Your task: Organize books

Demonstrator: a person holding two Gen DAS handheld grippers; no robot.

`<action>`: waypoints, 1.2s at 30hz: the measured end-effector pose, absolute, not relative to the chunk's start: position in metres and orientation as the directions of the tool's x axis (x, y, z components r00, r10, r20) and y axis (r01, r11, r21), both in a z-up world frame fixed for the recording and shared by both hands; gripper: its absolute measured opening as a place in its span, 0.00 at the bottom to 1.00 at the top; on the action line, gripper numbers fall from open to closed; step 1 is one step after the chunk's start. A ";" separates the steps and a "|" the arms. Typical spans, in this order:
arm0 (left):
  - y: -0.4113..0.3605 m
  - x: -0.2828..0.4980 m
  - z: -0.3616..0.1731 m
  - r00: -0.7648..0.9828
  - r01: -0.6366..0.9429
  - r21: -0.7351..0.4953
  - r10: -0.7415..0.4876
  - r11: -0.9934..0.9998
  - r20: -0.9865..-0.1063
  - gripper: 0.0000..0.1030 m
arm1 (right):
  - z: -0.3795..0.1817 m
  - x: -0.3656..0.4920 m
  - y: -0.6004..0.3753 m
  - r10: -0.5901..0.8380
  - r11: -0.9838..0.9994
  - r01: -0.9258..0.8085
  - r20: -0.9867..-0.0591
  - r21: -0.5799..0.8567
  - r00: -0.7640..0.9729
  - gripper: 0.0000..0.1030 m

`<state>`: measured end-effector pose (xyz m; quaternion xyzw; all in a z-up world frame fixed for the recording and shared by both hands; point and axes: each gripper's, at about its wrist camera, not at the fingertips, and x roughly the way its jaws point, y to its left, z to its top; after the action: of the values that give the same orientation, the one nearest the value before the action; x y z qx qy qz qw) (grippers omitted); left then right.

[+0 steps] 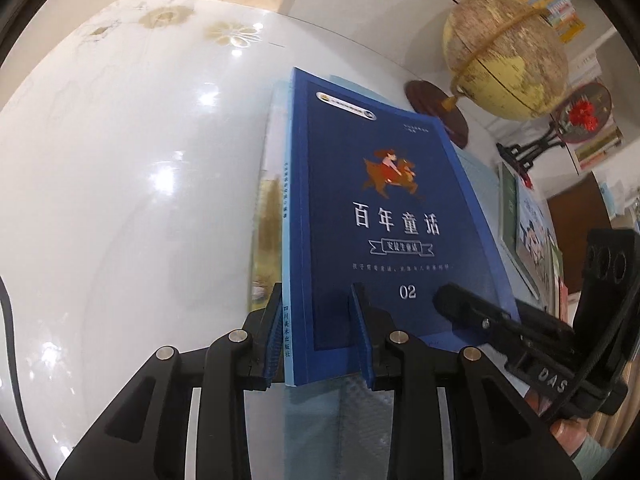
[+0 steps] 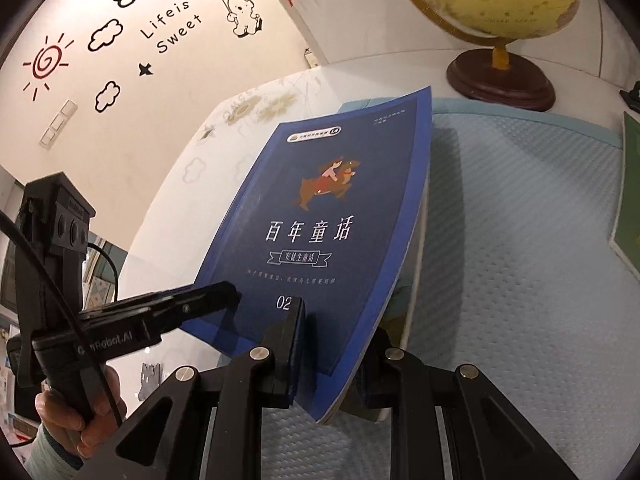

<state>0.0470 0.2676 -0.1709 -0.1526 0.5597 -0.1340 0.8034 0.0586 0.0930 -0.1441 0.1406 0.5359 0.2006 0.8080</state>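
Observation:
A dark blue book [image 1: 380, 208] with white Chinese title and "02" is lifted at its near edge, tilted above a light blue mat [image 2: 520, 240]. My left gripper [image 1: 316, 312] is shut on its spine corner, one pad beside the spine and one on the cover. On the other near corner my right gripper [image 2: 338, 326] is shut, one finger on the cover and one underneath. A second book [image 2: 408, 308] with a pictured cover lies under the blue book [image 2: 320, 220] and shows along its side [image 1: 264, 220]. Each view also shows the other gripper [image 1: 460, 304] [image 2: 224, 292] at the book's edge.
A yellow globe [image 1: 504, 56] on a dark wooden base [image 2: 500, 80] stands behind the mat. More books [image 1: 528, 236] lie at the right, one of them green [image 2: 628, 200]. A round ornament on a black stand [image 1: 580, 112] is beside them. The glossy white table [image 1: 120, 160] spreads to the left.

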 end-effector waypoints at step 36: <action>-0.221 -0.068 -0.113 0.139 0.552 -0.390 -0.542 0.737 -0.829 0.38 | -0.079 -0.178 -0.398 0.083 0.869 0.376 -0.844 0.321 0.529 0.53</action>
<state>-0.0679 -0.2209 -0.1128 0.0045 0.5469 -0.3625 0.7547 -0.1783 -0.3985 -0.0794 0.2404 0.4774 -0.0869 0.8407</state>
